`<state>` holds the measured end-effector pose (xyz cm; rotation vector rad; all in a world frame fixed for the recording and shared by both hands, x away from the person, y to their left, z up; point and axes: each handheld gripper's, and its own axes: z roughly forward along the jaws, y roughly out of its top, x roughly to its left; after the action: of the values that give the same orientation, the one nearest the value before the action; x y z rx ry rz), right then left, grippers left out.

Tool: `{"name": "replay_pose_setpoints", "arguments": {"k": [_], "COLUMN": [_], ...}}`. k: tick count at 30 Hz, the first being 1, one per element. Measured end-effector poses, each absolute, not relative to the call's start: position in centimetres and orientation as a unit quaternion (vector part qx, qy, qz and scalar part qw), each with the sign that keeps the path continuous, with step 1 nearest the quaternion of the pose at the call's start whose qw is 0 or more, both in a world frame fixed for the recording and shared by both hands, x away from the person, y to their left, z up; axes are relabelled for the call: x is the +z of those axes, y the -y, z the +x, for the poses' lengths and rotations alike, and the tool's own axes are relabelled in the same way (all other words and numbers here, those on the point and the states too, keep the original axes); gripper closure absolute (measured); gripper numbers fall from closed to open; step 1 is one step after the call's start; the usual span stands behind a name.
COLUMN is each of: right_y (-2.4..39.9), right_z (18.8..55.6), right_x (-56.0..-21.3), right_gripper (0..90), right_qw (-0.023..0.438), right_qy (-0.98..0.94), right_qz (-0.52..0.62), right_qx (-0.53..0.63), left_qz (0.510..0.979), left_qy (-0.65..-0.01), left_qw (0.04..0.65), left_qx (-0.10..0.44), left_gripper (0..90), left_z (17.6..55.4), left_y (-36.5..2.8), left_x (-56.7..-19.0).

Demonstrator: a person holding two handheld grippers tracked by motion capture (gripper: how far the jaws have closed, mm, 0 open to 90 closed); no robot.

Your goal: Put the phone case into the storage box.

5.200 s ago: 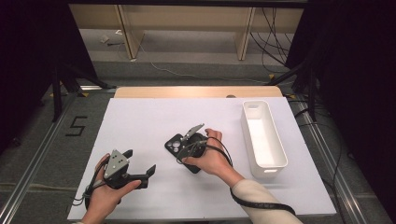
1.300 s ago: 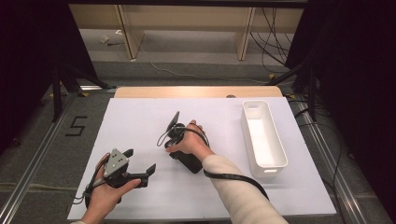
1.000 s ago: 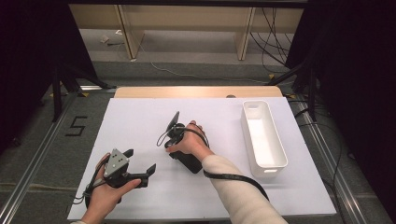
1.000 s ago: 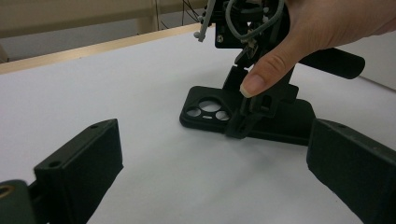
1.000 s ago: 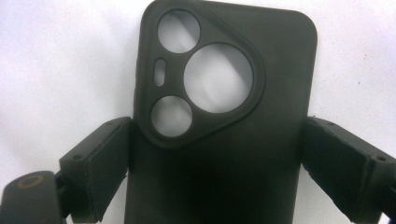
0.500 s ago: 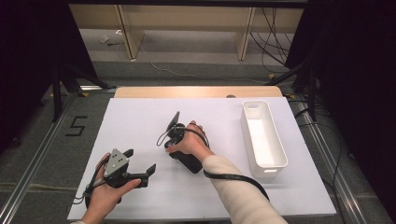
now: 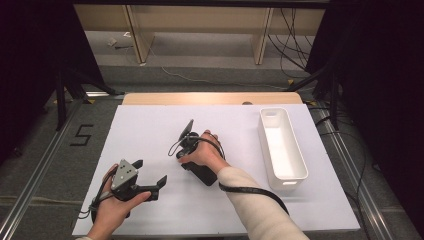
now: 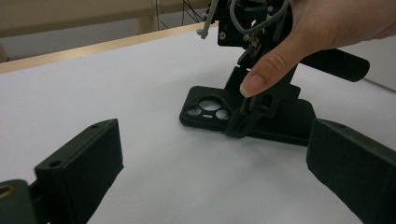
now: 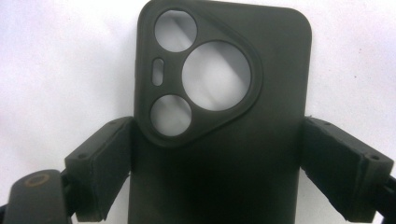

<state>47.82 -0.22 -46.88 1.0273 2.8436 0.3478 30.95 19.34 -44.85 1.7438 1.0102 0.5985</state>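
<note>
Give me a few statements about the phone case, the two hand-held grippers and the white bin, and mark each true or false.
1. The black phone case lies between the right gripper's two pads. True.
2. The left gripper holds the phone case. False: its jaws are open with nothing between them, off to the case's side.
3. The white bin holds the phone case. False: nothing lies in the bin; the case lies on the white table.
4. The case has three round camera cutouts. True.
</note>
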Motion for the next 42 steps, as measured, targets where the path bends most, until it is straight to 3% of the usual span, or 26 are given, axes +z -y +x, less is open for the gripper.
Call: {"name": "replay_pose_setpoints", "arguments": {"k": [42], "right_y": [2.0], "right_z": [46.7], "right_x": [-43.3], "right_gripper": [15.5], "right_qw": [0.055], "right_qy": [-0.919], "right_qz": [0.345], "right_qx": [0.180], "left_qz": [0.720], "left_qy": [-0.419], "left_qw": [0.495], "left_qx": [0.248], "left_gripper": [3.4], "left_z": [31.0], "left_y": [-19.4], "left_x": [-44.9]}}
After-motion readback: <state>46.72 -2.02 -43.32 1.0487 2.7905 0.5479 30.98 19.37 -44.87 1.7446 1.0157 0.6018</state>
